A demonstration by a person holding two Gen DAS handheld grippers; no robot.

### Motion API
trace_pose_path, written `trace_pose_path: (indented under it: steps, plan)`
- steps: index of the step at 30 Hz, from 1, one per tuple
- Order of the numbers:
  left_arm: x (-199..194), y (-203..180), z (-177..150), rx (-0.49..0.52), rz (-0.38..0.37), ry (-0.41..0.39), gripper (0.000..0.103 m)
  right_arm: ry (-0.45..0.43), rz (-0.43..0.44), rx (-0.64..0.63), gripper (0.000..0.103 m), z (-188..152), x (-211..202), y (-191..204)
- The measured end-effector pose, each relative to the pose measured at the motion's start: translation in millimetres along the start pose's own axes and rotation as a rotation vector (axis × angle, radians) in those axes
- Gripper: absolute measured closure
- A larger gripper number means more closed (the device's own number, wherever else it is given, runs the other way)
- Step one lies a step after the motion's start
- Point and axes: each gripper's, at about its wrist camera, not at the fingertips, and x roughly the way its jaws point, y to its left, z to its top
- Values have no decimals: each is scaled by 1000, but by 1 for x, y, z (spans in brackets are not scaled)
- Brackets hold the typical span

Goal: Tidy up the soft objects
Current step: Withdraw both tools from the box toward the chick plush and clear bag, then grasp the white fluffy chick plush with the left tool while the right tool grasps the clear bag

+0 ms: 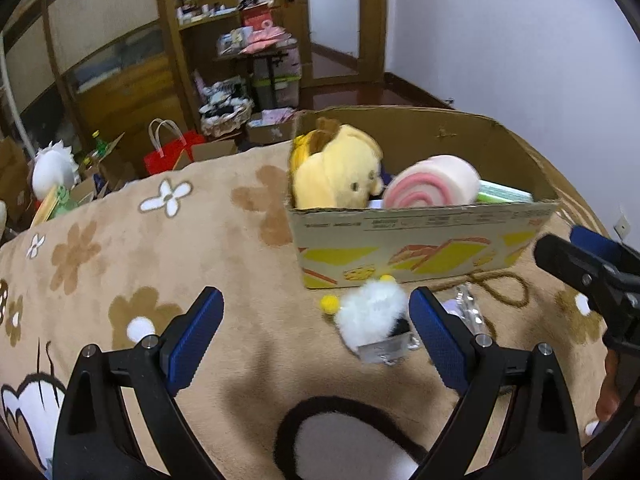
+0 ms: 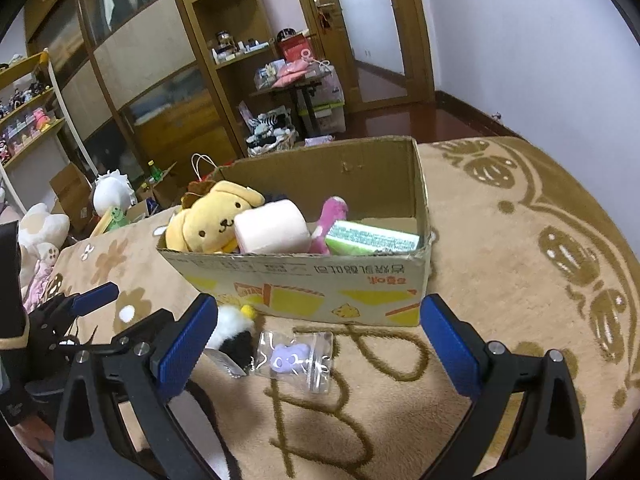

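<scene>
A cardboard box [image 1: 420, 248] [image 2: 320, 280] stands on the tan blanket. It holds a yellow dog plush [image 1: 336, 172] [image 2: 216, 220], a pink swirl roll plush [image 1: 432, 186] [image 2: 272, 228], a pink toy [image 2: 332, 216] and a green packet [image 2: 372, 238]. In front of the box lie a small white fluffy plush with yellow bits [image 1: 370, 312] [image 2: 230, 332] and a clear bag with a purple toy [image 2: 298, 358] [image 1: 468, 312]. My left gripper [image 1: 316, 340] is open and empty, just left of the white plush. My right gripper [image 2: 316, 344] is open and empty above the clear bag.
The tan flower-patterned blanket [image 1: 200, 248] covers the surface. Beyond its far edge are a red bag [image 1: 168, 152], boxes, a white plush [image 1: 52, 172], wooden shelves [image 2: 224, 60] and a door. The right gripper's fingers show in the left wrist view [image 1: 580, 268].
</scene>
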Motion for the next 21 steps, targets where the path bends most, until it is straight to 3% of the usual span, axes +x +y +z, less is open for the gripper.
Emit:
trace_pose_path:
  steps: [16,21]
  plan:
    - [41,14,11,-97,-133,131,10,101,-14,-21,0,-17,46,-1]
    - [56,12,9,-112,-133,165,10,139,-13,-41,0,-27,65,3]
